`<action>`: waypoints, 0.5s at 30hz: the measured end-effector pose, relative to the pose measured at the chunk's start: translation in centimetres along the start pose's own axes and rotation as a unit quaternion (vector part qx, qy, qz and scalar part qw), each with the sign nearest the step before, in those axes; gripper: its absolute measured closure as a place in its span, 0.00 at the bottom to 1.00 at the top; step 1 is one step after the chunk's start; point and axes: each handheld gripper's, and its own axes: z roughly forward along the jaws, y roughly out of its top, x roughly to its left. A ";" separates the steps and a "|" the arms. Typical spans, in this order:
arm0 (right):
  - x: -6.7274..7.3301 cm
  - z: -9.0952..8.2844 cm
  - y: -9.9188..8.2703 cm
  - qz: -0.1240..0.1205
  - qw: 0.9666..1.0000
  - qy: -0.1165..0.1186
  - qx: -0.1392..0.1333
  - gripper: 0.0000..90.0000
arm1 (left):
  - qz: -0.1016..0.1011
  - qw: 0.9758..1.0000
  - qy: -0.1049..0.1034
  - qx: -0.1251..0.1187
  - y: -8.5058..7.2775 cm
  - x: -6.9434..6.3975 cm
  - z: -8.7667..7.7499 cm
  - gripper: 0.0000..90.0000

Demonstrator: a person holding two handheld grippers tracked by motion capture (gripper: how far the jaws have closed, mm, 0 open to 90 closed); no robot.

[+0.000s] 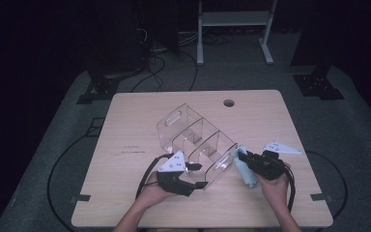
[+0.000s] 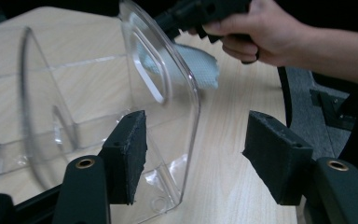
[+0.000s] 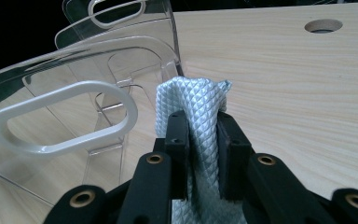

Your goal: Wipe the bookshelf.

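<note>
No readable writing; right tongs [image 3: 199,140] pinch cloth [image 3: 191,100], left tongs [image 2: 193,158] apart astride organizer wall [image 2: 168,93].

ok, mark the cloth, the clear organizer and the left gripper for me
cloth [image 3: 191,100]: right gripper view, the bunched end above the pads.
clear organizer [image 1: 174,117]: high view, far end wall beside the handle slot.
left gripper [image 2: 193,156]: left gripper view, midway between its fingertips.

Clear plastic divided organiser [image 1: 193,140] stands upright at centre frame on the desk [image 1: 125,145]; pale blue textured cloth [image 1: 244,169] lies bunched against its lower-right end wall.
</note>
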 end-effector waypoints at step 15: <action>0.3 0.0 0.0 -0.005 1.000 0.008 -0.003 0.84 | -0.027 0.993 0.110 -0.015 -0.2 3.5 -2.7 0.20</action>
